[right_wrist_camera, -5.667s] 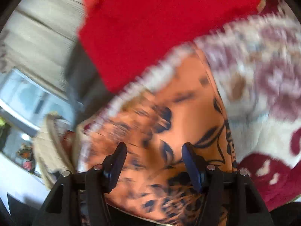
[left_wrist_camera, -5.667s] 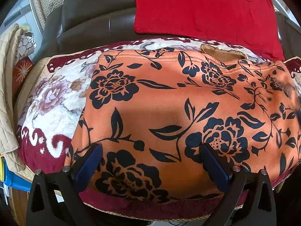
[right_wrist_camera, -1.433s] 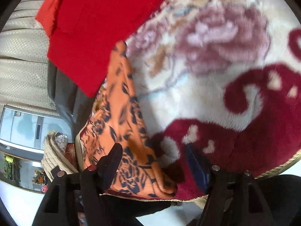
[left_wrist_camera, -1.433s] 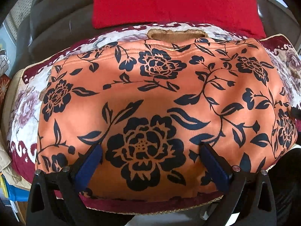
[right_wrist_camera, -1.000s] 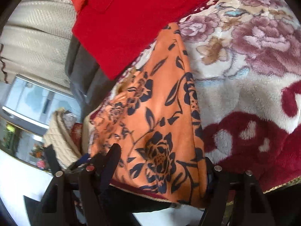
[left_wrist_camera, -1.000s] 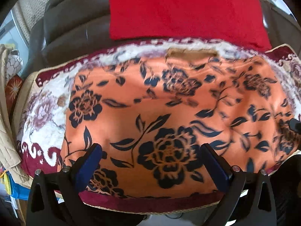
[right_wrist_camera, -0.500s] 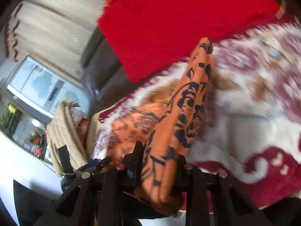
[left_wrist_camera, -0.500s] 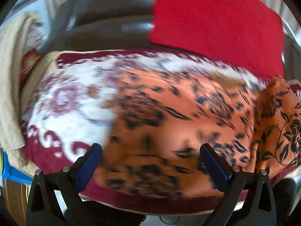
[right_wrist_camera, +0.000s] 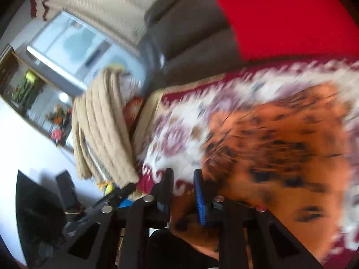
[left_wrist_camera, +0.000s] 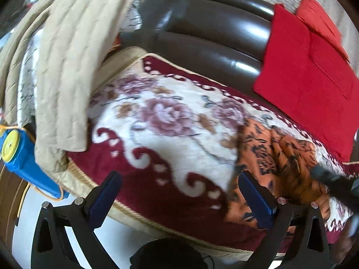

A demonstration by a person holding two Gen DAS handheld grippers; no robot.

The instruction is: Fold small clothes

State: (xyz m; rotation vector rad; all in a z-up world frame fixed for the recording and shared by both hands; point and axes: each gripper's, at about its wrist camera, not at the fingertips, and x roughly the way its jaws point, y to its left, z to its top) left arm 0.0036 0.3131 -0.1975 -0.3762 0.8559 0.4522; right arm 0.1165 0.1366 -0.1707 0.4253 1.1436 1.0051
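Observation:
The orange garment with black flowers (left_wrist_camera: 280,157) lies bunched at the right of the floral blanket (left_wrist_camera: 168,123) in the left wrist view. My left gripper (left_wrist_camera: 179,179) hangs open above the blanket's red border, with nothing between its blue pads; the garment touches only the right pad's outer side. In the blurred right wrist view the garment (right_wrist_camera: 280,145) spreads to the right. My right gripper (right_wrist_camera: 183,172) has its jaws closing narrow, and a fold of the orange cloth is pinched low between them. A dark blurred bar (left_wrist_camera: 332,183) over the garment looks like that right gripper.
A beige quilted cloth (left_wrist_camera: 67,78) hangs over the sofa arm at the left, with a blue container with a yellow cap (left_wrist_camera: 20,157) below it. A red cushion (left_wrist_camera: 314,78) leans on the dark leather sofa back (left_wrist_camera: 213,29). White floor shows below the seat edge.
The right gripper closed on the garment's right edge and carried it up and leftward, bunching the cloth. The left gripper stayed open and swung left, off the garment onto bare blanket.

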